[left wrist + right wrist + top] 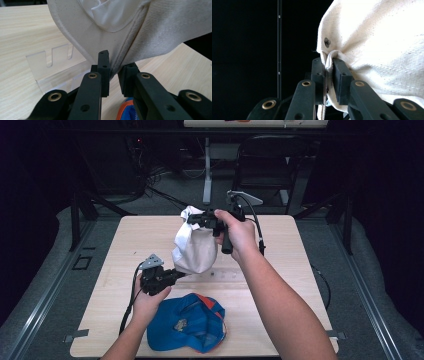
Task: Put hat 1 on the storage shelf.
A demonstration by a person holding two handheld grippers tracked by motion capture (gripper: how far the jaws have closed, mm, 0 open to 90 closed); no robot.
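From the high view, a white cap (194, 247) hangs above the desk (280, 250) – the right gripper (197, 219) pinches its top, the left gripper (181, 275) its lower edge. A blue cap (186, 322) lies nearby. The left gripper view shows jaws clamped on the stitched brim. In the right gripper view, jaws squeeze bunched cream fabric beside a metal eyelet (327, 42).
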